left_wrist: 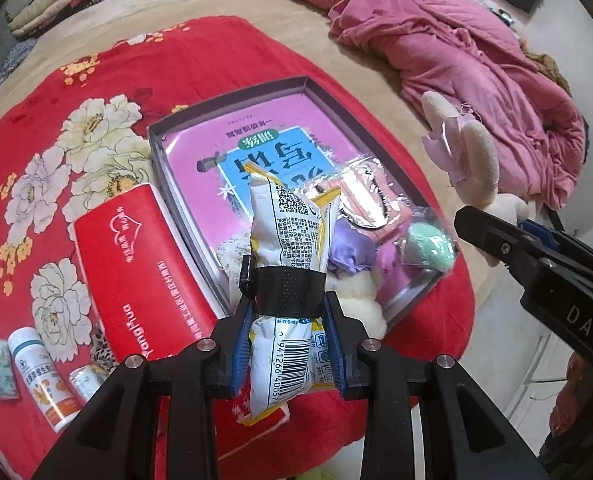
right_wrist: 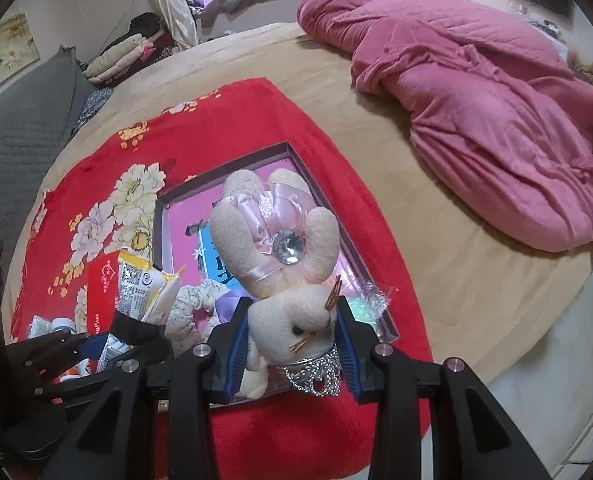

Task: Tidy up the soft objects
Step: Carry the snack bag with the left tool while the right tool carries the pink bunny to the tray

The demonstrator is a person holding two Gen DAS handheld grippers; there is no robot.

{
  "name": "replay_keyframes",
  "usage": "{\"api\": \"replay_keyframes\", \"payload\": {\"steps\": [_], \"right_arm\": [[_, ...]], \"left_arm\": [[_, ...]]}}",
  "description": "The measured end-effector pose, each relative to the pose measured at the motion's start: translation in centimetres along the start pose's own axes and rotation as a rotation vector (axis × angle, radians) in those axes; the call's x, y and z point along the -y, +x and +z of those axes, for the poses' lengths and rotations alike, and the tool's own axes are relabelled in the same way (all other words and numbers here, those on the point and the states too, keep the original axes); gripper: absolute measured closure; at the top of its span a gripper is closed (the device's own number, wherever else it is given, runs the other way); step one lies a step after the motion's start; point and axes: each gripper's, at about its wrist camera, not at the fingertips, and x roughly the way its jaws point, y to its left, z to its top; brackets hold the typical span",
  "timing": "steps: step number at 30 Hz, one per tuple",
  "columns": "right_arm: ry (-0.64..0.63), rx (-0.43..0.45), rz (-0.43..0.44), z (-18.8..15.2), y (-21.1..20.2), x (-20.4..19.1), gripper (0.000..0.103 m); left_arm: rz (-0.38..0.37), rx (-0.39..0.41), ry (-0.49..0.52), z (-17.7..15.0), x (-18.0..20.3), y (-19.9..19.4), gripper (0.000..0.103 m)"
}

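Note:
My left gripper [left_wrist: 286, 354] is shut on a white and yellow snack packet [left_wrist: 286, 236] bound with black tape, held above the near end of an open grey box [left_wrist: 232, 98] with a pink printed bottom. Inside the box lie a purple soft ball [left_wrist: 350, 250], a green puff in clear wrap [left_wrist: 430, 246], a foil-wrapped pink item [left_wrist: 370, 196] and a cream plush [left_wrist: 360, 300]. My right gripper [right_wrist: 292, 354] is shut on a cream bunny plush [right_wrist: 274, 240] with a pink bow and gem, held over the same box [right_wrist: 284, 148]. The packet also shows in the right wrist view [right_wrist: 140, 284].
The box sits on a red floral blanket [left_wrist: 108, 76] on a tan bed [right_wrist: 376, 128]. A red tissue pack [left_wrist: 144, 264], a white pill bottle [left_wrist: 42, 376] and small packets lie left of the box. A crumpled pink quilt [right_wrist: 476, 112] lies at the far right.

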Motion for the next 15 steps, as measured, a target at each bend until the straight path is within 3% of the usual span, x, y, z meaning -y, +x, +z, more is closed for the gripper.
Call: {"api": "replay_keyframes", "payload": {"steps": [15], "right_arm": [[0.004,-0.103,0.013,-1.2,6.3,0.7,0.064]], "left_arm": [[0.031,-0.046,0.033,1.1,0.3,3.6,0.069]]}}
